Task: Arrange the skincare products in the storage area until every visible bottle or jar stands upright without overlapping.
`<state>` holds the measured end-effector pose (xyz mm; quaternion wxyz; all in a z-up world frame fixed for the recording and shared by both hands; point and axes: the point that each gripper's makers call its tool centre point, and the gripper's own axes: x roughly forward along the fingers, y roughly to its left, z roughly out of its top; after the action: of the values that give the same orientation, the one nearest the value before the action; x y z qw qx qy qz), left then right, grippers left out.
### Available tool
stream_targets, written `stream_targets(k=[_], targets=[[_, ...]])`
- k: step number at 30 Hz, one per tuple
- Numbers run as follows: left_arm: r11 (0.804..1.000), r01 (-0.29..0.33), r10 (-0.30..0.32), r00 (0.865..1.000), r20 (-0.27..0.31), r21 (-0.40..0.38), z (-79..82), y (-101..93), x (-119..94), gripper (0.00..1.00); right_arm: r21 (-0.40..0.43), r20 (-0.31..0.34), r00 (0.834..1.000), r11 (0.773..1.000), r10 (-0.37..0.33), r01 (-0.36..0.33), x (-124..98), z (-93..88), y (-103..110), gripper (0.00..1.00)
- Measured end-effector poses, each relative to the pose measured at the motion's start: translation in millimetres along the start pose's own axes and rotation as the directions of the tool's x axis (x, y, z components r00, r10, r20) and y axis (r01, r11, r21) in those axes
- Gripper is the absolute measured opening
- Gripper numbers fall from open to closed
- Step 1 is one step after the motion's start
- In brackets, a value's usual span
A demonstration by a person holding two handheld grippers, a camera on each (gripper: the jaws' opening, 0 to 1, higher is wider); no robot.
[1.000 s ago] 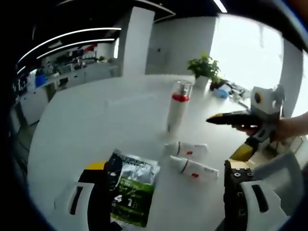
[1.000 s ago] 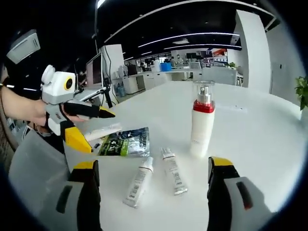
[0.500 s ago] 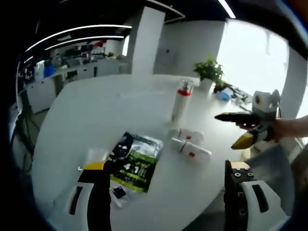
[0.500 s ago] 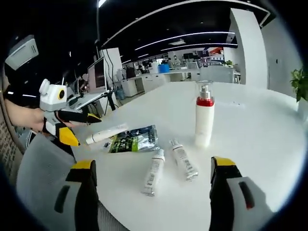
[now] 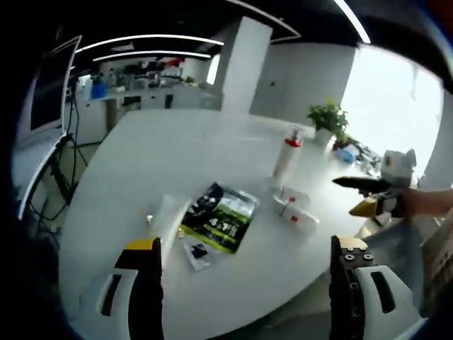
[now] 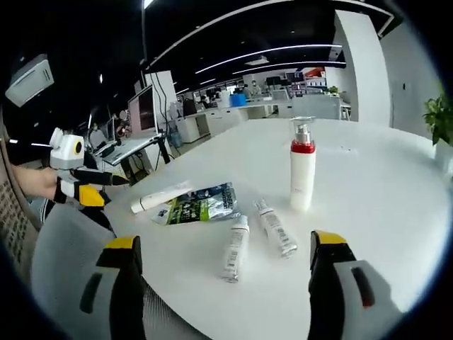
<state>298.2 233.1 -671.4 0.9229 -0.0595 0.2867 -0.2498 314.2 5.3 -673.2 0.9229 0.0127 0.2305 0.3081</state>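
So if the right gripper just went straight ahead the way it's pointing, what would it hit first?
Probably the two small tubes lying flat on the white table, between the open right gripper jaws; depth is uncertain.

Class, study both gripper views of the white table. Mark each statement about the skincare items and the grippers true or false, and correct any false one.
1. The white pump bottle with a red collar stands upright. True.
2. The two small white tubes stand upright. False: both lie flat on the white table.
3. The green and black sachet lies beside the long white tube. True.
4. The right gripper holds the pump bottle. False: its jaws are open and empty.
5. The left gripper is shut on the sachet. False: it is open, short of it.
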Motion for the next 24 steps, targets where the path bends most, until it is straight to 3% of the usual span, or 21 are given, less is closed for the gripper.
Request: stream_targets(k=[4, 8, 24], targets=[[1.0, -0.01, 0.01, 1.0, 0.015, 0.005, 6.3, 1.7, 0, 0.97, -0.008, 0.01, 1.0, 1.0, -0.009, 0.009, -5, 4.5, 3, 0.98], [1.0, -0.012, 0.012, 1.0, -0.003, 0.02, 3.7, 3.9, -2, 0.97, -0.004, 0.033, 0.999, 1.0, -0.02, 0.02, -9, 9.9, 3, 0.98], [0.998, -0.043, 0.047, 0.996, -0.076, 0.049, 1.3, 31.9, 5, 0.96, -0.002, 0.017, 0.999, 0.999, -0.042, 0.042, -7, 3.8, -2, 0.95]])
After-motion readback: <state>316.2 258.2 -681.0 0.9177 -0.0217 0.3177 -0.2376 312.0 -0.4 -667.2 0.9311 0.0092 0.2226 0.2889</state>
